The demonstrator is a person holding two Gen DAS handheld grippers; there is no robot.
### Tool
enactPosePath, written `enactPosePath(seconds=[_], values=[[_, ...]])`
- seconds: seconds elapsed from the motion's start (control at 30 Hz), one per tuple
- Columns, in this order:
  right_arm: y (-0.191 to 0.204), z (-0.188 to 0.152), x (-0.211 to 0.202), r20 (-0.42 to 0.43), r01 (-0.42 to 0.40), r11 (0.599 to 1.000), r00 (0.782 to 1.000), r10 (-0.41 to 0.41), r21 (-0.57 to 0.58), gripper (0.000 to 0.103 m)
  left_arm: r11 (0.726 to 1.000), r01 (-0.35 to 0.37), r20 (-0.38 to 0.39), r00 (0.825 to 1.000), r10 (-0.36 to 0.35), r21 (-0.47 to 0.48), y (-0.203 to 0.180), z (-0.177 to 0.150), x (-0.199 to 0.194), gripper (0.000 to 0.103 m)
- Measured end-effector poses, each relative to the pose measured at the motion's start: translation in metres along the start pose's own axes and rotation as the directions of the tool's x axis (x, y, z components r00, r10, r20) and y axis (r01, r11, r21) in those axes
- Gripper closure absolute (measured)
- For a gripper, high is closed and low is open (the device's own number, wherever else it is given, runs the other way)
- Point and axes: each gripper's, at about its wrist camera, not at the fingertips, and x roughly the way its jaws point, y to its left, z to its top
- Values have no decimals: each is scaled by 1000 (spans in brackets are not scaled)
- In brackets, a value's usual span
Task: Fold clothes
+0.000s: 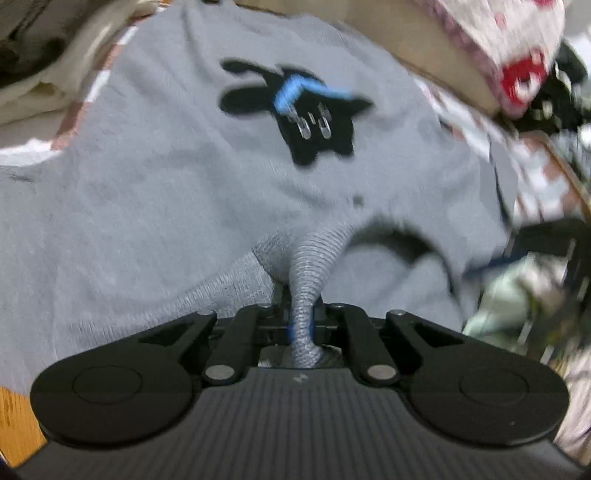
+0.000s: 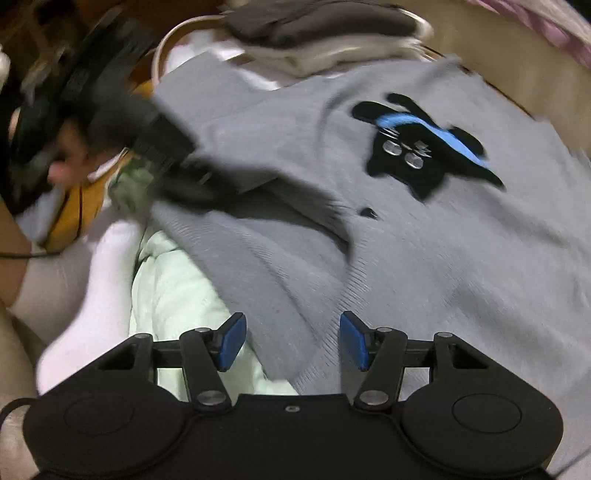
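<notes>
A grey knit sweater (image 1: 177, 206) with a black and blue animal patch (image 1: 295, 110) lies spread in front of me. My left gripper (image 1: 301, 325) is shut on a bunched ribbed edge of the sweater (image 1: 314, 258), which rises between its fingers. In the right wrist view the same sweater (image 2: 424, 258) fills the right half, patch (image 2: 424, 147) at upper right. My right gripper (image 2: 291, 339) hovers open just above the sweater's near ribbed edge, blue pads (image 2: 232, 341) apart, nothing between them. The other gripper (image 2: 162, 147) shows blurred at the left, holding grey cloth.
A pale green garment (image 2: 177, 288) and white cloth (image 2: 92, 280) lie under the sweater at the left. Folded cream and grey clothes (image 2: 317, 33) are piled at the back. A pink-white patterned fabric (image 1: 509, 48) lies at the far right. A person's hand (image 2: 70, 162) is at the left.
</notes>
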Motion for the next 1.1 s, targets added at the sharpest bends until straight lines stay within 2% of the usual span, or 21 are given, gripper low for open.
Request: enactPosePath(seconds=[0.1,0.27,0.37,0.43,0.47,0.5,0.57,0.6,0.7,0.73,0.77,0.8,0.97,1.0,1.03,1.07,1.1], values=[[8,-2,9,-20,46,999,999,-46,-18,41,1000,-9,38,999,10,-30,10,13,-5,97],[22,-5,25,-50,122,991,991,-124,-50,41,997,-27,48,998,30,-73,17,24,3,97],[26,-5,30,-58,157,986,985,-160,-65,44,995,-6,64,998,12,-100,21,25,1,97],[23,-4,32,-55,139,989,988,-143,-58,53,992,11,74,997,-2,-129,23,24,-2,97],[21,-4,32,-53,128,990,990,-131,-53,73,992,8,76,997,1,-129,23,23,-3,97],[21,-3,34,-51,113,992,992,-116,-55,87,992,0,74,997,9,-123,22,23,-3,97],[25,-3,33,-47,87,992,995,-91,-89,87,993,-4,69,998,13,-122,22,22,-2,97],[28,-4,31,-44,78,991,996,-83,-106,81,992,-1,70,997,10,-128,22,22,-2,97],[34,-4,30,-37,75,987,996,-81,-140,75,989,3,91,996,11,-146,25,24,-5,97],[34,-3,30,-33,77,987,996,-83,-137,72,989,2,98,995,12,-150,26,25,-6,97],[32,-2,30,-25,77,989,996,-81,-125,62,987,2,105,994,15,-158,27,26,-7,97],[30,0,29,-17,76,991,997,-79,-112,58,985,1,116,993,20,-170,28,28,-8,97],[21,7,26,24,71,996,997,-70,-47,59,977,30,156,988,3,-209,32,32,-12,97],[19,9,26,32,70,997,997,-69,-35,71,978,33,157,988,-1,-205,31,32,-13,97],[17,10,25,40,69,997,997,-68,-22,87,980,30,156,988,1,-194,29,32,-14,97],[15,12,25,49,67,998,997,-67,-9,95,983,27,155,988,1,-179,27,33,-17,97],[13,13,24,57,65,998,996,-66,4,96,987,26,153,988,-1,-157,25,33,-21,97]])
